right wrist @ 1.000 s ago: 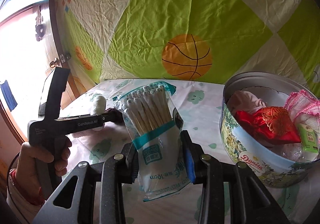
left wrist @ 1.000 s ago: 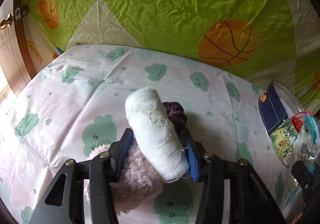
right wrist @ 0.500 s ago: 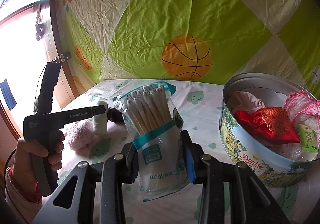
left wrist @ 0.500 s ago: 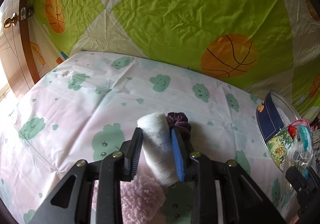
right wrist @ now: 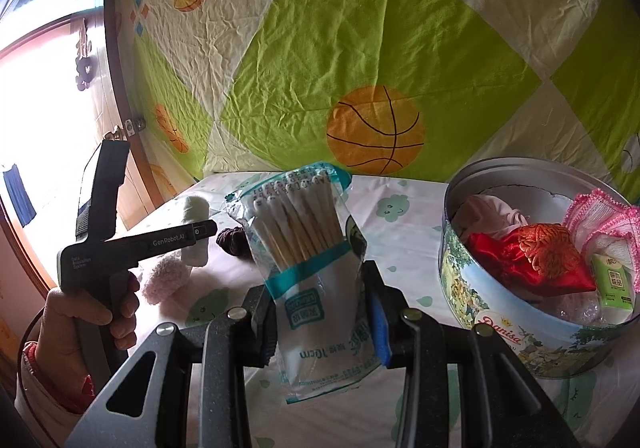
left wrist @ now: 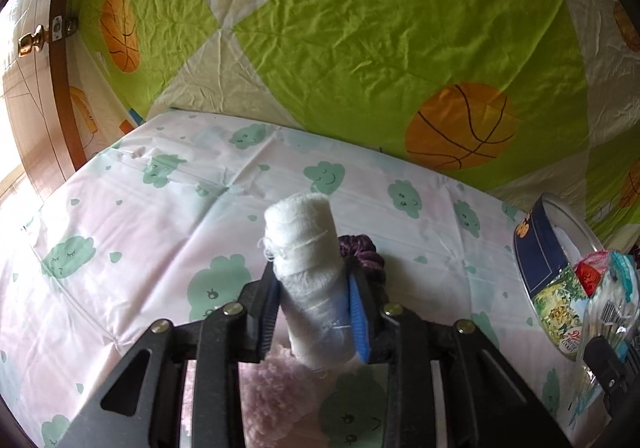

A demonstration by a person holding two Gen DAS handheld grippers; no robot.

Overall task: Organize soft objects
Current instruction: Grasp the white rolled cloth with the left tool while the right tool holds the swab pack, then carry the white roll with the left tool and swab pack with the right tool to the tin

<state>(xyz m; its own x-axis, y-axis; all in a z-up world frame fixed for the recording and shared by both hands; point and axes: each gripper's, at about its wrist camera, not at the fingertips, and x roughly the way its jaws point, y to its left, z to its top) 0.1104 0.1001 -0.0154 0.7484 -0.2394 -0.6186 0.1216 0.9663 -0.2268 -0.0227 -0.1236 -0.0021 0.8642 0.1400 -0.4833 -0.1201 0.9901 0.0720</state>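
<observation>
A green and cream sheet (left wrist: 360,48) with basketball prints hangs behind the desk (left wrist: 140,216), which wears a pale cloth with green clouds. At the desk's right stands a round tin (right wrist: 520,324), open, holding a red pouch (right wrist: 532,260), pink lace (right wrist: 600,216) and other soft things. The right hand-held gripper (right wrist: 320,312) clamps a swab bag (right wrist: 308,248) upright, left of the tin. The left hand-held gripper (left wrist: 312,304) is closing on a white gauze roll (left wrist: 304,248), pads pressing its sides; a pink pom-pom (left wrist: 276,400) lies below, a purple scrunchie (left wrist: 360,252) just behind.
</observation>
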